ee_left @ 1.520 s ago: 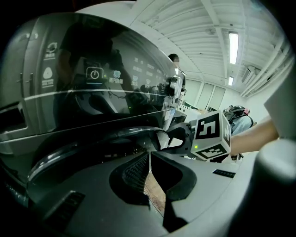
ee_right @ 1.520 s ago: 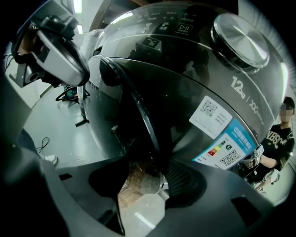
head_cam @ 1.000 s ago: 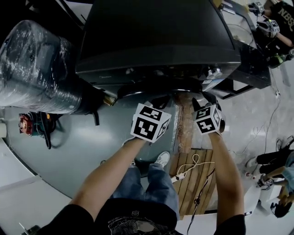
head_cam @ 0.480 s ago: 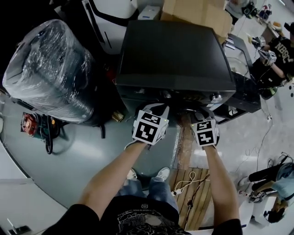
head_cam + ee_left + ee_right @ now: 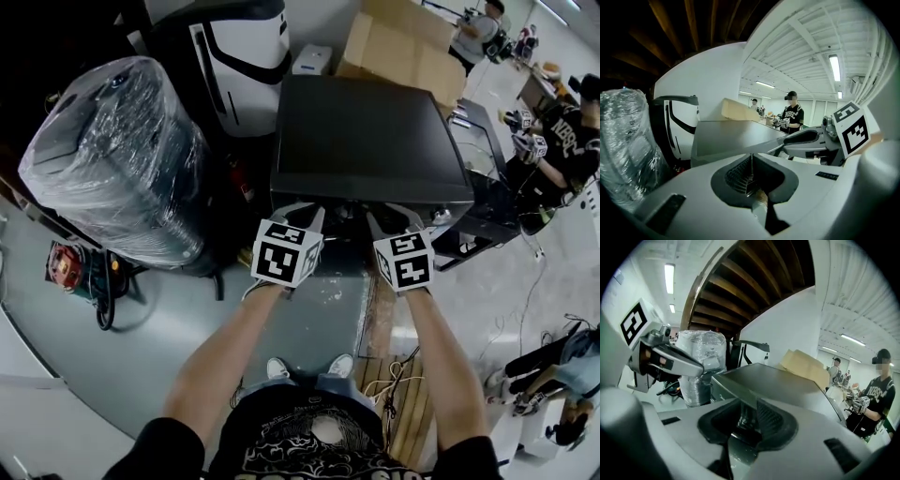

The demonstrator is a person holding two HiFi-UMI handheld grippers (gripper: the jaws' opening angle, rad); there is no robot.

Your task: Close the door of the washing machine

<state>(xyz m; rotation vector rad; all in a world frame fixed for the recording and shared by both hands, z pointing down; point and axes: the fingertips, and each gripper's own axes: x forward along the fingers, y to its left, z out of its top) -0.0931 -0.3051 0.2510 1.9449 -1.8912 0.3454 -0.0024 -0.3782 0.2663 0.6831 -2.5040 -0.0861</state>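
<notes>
The washing machine [image 5: 370, 141] is a dark box seen from above; its front and door are hidden below the top's front edge. Both grippers hang side by side just in front of that edge, touching nothing. My left gripper [image 5: 307, 216] has its pads together with nothing held, as the left gripper view [image 5: 751, 176] shows, with the machine's top [image 5: 726, 136] beyond. My right gripper [image 5: 392, 219] has just been closing its jaws; a narrow gap remains [image 5: 752, 420] with nothing in it, and the machine's corner [image 5: 778, 380] lies ahead.
A plastic-wrapped bundle [image 5: 117, 159] stands left of the machine, a white-and-black appliance [image 5: 234, 47] and a cardboard box [image 5: 403, 42] behind it. A wooden pallet [image 5: 403, 394] and loose cables lie by my feet. People [image 5: 572, 131] work at the right.
Both grippers have risen from the machine's lower front to its top edge. The view lifted with them, so the round front is out of sight and the whole top shows.
</notes>
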